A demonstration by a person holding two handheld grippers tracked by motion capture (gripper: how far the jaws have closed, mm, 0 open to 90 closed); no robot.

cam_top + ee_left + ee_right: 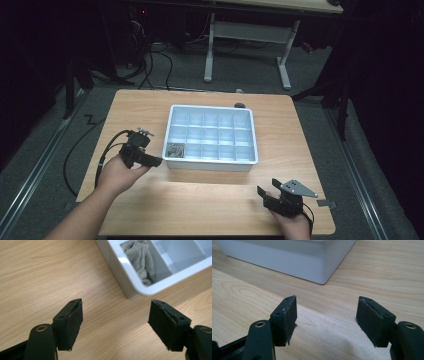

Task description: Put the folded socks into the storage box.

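- A white plastic sorting tray (252, 135), divided into a grid of small square compartments, sits near the middle of a light wooden table (210, 195).
- A crumpled grey cloth (175, 150) lies in the tray's corner compartment, the one nearest the person and on the left in the high view; in the left gripper view the same cloth (142, 261) fills that cell just behind the rounded tray corner.
- The left gripper (156, 161), black and held in the person's left hand (116, 172), rests low over the table just beside the tray's near-left corner, pointing toward it. Its 2 jaws are spread wide with nothing between them, only bare wood showing in the gap in the left gripper view (116, 323).
- The right gripper (267, 191), black with a grey 3-cornered plate on top, sits near the table's front edge, in front of the tray's right corner and clearly apart from it.
- In the right gripper view (326, 321) its 2 jaws also stand wide apart and empty, low over the wood, with the tray's white outer wall (294, 260) ahead.
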